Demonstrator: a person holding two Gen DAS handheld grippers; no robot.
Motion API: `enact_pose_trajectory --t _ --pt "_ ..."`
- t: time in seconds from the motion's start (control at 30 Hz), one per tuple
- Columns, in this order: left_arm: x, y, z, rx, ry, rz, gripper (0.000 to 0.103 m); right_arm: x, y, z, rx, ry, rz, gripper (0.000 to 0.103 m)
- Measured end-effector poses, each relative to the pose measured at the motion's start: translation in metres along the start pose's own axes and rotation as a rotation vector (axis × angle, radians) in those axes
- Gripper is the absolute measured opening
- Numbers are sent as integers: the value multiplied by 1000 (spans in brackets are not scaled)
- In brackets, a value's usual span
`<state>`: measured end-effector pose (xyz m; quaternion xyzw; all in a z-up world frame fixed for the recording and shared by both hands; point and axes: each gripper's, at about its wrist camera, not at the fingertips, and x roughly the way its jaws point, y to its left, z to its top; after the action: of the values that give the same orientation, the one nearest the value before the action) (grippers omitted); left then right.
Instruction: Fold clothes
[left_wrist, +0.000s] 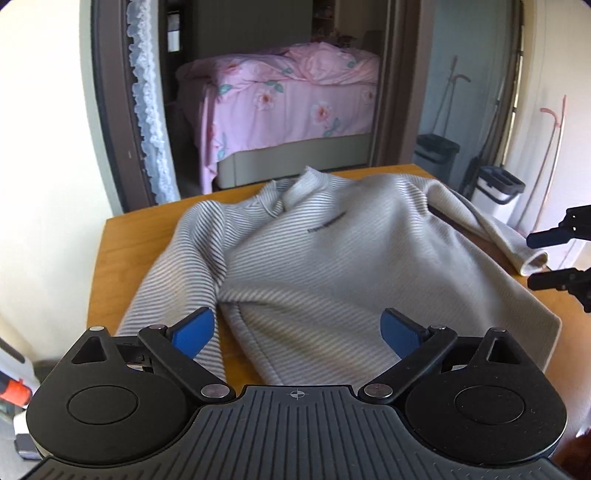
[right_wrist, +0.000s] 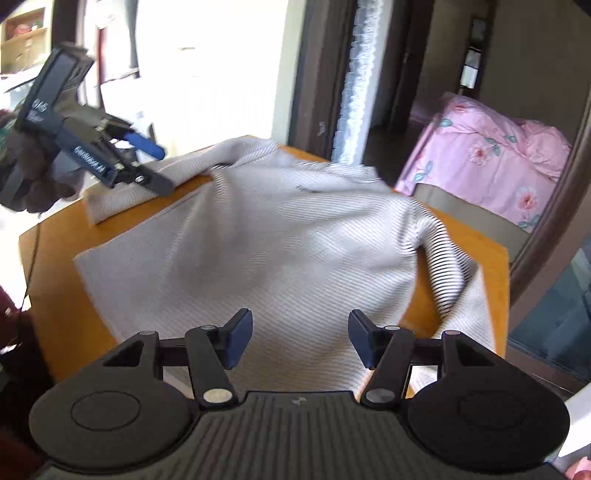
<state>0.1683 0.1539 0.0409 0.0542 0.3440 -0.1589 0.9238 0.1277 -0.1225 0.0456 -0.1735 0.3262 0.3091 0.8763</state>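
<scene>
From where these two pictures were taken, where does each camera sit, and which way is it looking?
Left wrist: sits on the left gripper, looking across the striped sweater on the wooden table toward a pink bed; its open blue-padded fingers show, and the right gripper at the edge.
Right wrist: sits on the right gripper, looking over the sweater from another side; its open fingers show, and the left gripper held in a gloved hand.
Shared: sweater, table, bed.

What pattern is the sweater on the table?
The sweater has fine grey-and-white stripes, clearest in the left wrist view.
</scene>
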Motion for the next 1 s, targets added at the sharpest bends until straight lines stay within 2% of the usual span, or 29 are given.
enact_pose_trajectory --t 0.07,0.13,0.2,0.23,0.27,0.3,0.33,0.43,0.53,0.57,0.67,0.7,0.73,0.8,0.87,1.0 --pt "-16 -18 -16 47 2 -11 101 -3 26 -13 -46 19 54 58" --pt "-29 -31 -29 74 4 -35 102 1 57 -24 -125 34 69 58" --pt "-40 -41 -40 91 8 -68 103 10 75 -29 -207 31 11 56" --pt "-44 -46 -43 101 11 -88 103 15 82 -30 -243 19 -37 51" --pt "-48 -52 -46 112 12 -107 103 19 85 -29 -266 -2 -89 42" --pt "-52 -58 -50 124 13 -125 103 22 85 -24 -274 -18 -137 16" --pt "-54 -64 -54 138 16 -138 103 24 84 -18 -272 -42 -188 0" --pt "-58 -83 -67 208 36 -173 103 8 62 13 -176 -160 -290 0" --pt "-50 -95 -79 278 50 -94 103 -15 45 30 -130 -241 -301 0" --pt "-49 -90 -79 261 52 -74 103 -20 43 29 -137 -237 -289 0" --pt "-47 -74 -78 211 57 -14 103 -29 36 8 -197 -170 -276 15" --pt "-46 -69 -78 194 59 6 103 -26 35 -4 -210 -126 -278 27" --pt "-45 -64 -78 178 61 26 103 -23 33 -17 -223 -82 -279 32" --pt "-50 -56 -78 149 51 27 103 -17 31 -40 -252 -2 -281 32" --pt "-54 -52 -77 132 44 32 103 -9 37 -53 -302 37 -276 32" --pt "-49 -48 -73 94 46 22 103 13 55 -54 -449 36 -325 31"
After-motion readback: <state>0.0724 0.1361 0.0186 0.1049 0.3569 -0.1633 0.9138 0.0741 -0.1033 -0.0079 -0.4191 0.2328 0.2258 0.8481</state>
